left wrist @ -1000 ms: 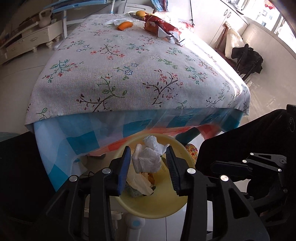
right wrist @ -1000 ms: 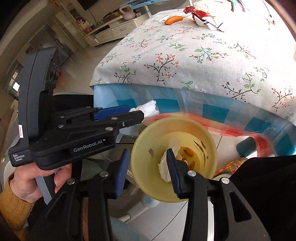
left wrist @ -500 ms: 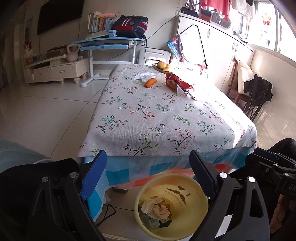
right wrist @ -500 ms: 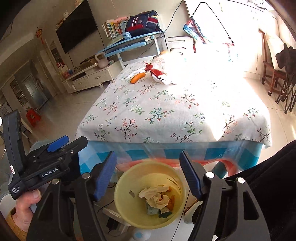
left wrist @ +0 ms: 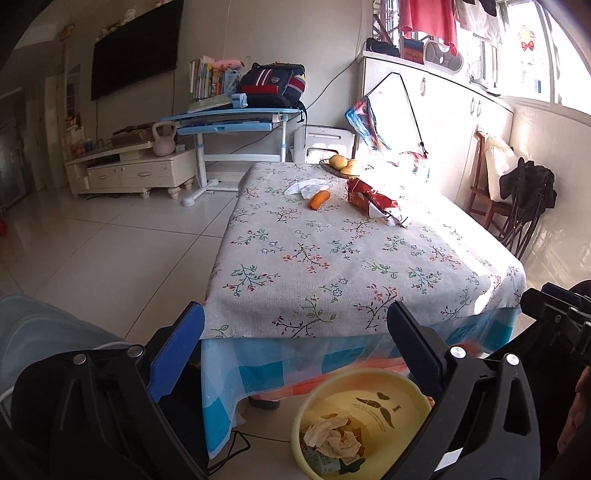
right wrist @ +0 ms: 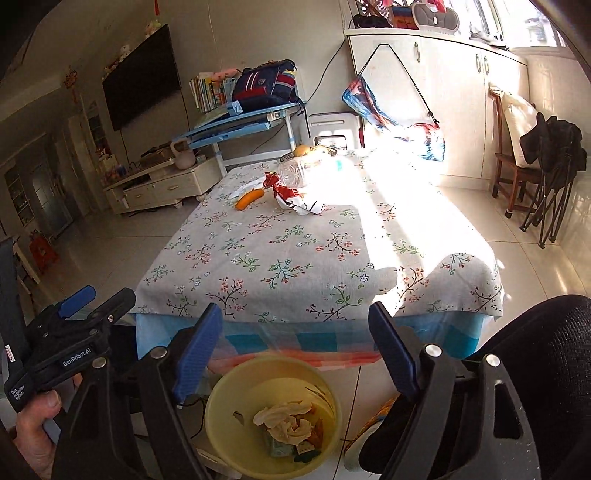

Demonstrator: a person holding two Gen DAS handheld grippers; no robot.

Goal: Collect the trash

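Looking past the table (left wrist: pixel 354 266), where a wrapper (left wrist: pixel 373 201) and tissue (left wrist: pixel 306 186) lie at 12 o'clock, to the bin (left wrist: pixel 369 387) at 6 holding dropped paper (left wrist: pixel 338 437), the left gripper (left wrist: pixel 295 350) and right gripper (right wrist: pixel 295 343), jaws just spread and empty, must next reach far across.

A home, living rm w/ dining corner. Wall-mounted TV (left wrist: pixel 135 48) above a cream TV cabinet (left wrist: pixel 133 171) w/ a kettlebell (left wrist: pixel 164 139) on it. Blue kid's study desk (left wrist: pixel 236 118) stacked w/ books (left wrist: pixel 205 77) & a school backpack (left wrist: pixel 273 85). Table w/ floral tablecloth (left wrist: pixel 332 251) holds a fruit basket (left wrist: pixel 341 166), carrot (left wrist: pixel 318 199), snack wrapper (left wrist: pixel 373 195). White built-in cupboards (right wrist: pixel 443 92), laundry hanging at the window (left wrist: pixel 428 18), wooden chair (right wrist: pixel 513 162) w/ cushion, glossy floor tiles (left wrist: pixel 92 251). Yellow bin (right wrist: pixel 273 413) w/ tissues on the floor.
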